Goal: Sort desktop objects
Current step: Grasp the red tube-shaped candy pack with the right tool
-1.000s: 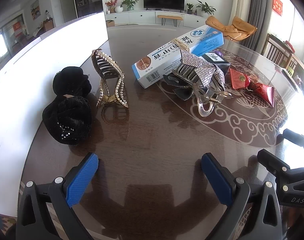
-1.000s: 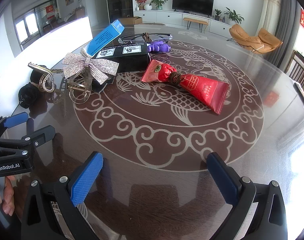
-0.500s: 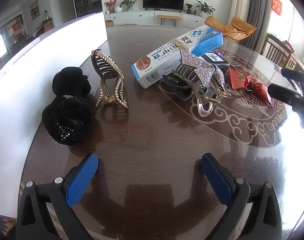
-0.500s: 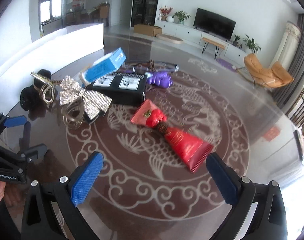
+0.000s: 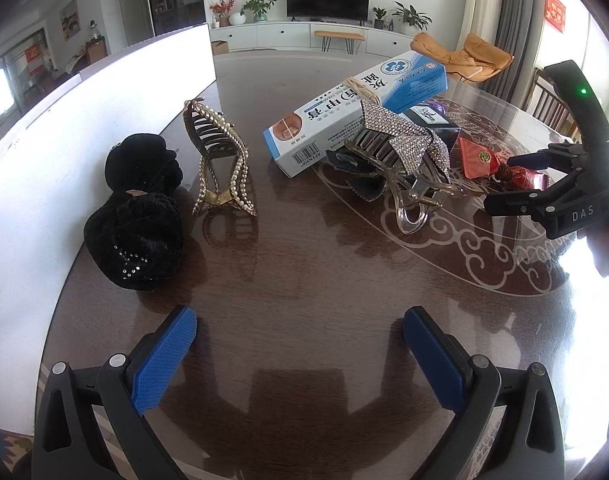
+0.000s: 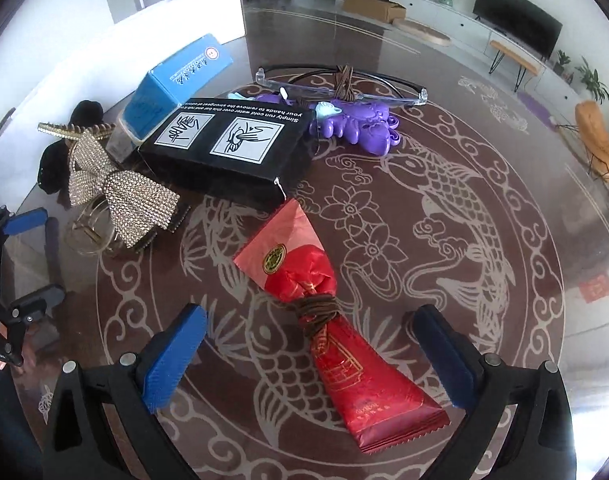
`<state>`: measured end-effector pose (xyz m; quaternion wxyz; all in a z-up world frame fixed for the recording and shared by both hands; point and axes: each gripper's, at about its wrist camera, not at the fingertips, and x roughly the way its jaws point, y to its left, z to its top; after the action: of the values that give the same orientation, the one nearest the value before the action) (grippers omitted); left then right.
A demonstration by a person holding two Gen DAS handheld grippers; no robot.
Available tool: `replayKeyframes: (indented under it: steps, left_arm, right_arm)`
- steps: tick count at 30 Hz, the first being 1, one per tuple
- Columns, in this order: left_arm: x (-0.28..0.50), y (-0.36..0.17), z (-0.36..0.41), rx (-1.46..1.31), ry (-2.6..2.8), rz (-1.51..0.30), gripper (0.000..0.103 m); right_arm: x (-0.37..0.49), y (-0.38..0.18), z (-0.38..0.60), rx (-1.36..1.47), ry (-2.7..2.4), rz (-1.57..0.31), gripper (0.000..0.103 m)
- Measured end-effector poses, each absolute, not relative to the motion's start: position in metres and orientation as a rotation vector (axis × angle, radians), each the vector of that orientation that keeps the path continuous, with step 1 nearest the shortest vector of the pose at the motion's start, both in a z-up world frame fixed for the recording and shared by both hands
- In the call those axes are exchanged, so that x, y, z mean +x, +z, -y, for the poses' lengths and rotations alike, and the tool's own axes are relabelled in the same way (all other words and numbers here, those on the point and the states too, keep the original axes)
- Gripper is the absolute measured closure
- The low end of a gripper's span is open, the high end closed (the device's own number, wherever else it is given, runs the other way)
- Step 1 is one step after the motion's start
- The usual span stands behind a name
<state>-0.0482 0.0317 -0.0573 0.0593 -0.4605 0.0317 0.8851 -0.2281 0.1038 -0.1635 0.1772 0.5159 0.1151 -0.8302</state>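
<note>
My right gripper is open above a red foil packet tied with brown cord; the packet lies between its blue pads and also shows in the left wrist view. My left gripper is open and empty over bare table. Ahead of it lie a black velvet hair clip, a pearl claw clip, a rhinestone bow clip and a blue-and-white box. The right gripper shows at the right in that view.
A black box, a purple toy and clear glasses lie on the far side of the round dark table. A white wall runs along the table's left edge.
My right gripper has moved forward and down over the red packet, which now lies between its pads. My left gripper has stayed in place.
</note>
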Motion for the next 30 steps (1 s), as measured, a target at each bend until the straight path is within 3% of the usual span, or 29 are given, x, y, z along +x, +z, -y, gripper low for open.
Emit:
replayKeyframes:
  steps: [14,16,18,24,30]
  left_arm:
    - [-0.048,-0.057,-0.032,-1.394,2.682,-0.097,0.0]
    - [-0.049,-0.057,-0.032,-1.394,2.682,-0.096,0.0]
    - [-0.048,-0.057,-0.032,-1.394,2.682,-0.096,0.0]
    - [-0.049,-0.057,-0.032,-1.394,2.682,-0.096,0.0]
    - [-0.048,-0.058,-0.032,-1.394,2.681,-0.096,0.0]
  right_arm:
    - [-0.213,-0.162,-0.1,1.463,-2.424,-0.267,0.0]
    - [-0.204,-0.16,-0.094,1.433,-2.431,-0.271,0.004]
    - [-0.195,-0.158,-0.085,1.392,-2.433,-0.276,0.018]
    - [-0.176,-0.155,-0.06,1.323,-2.476,-0.257,0.047]
    - [-0.176,-0.154,-0.064,1.33,-2.607,-0.163,0.065]
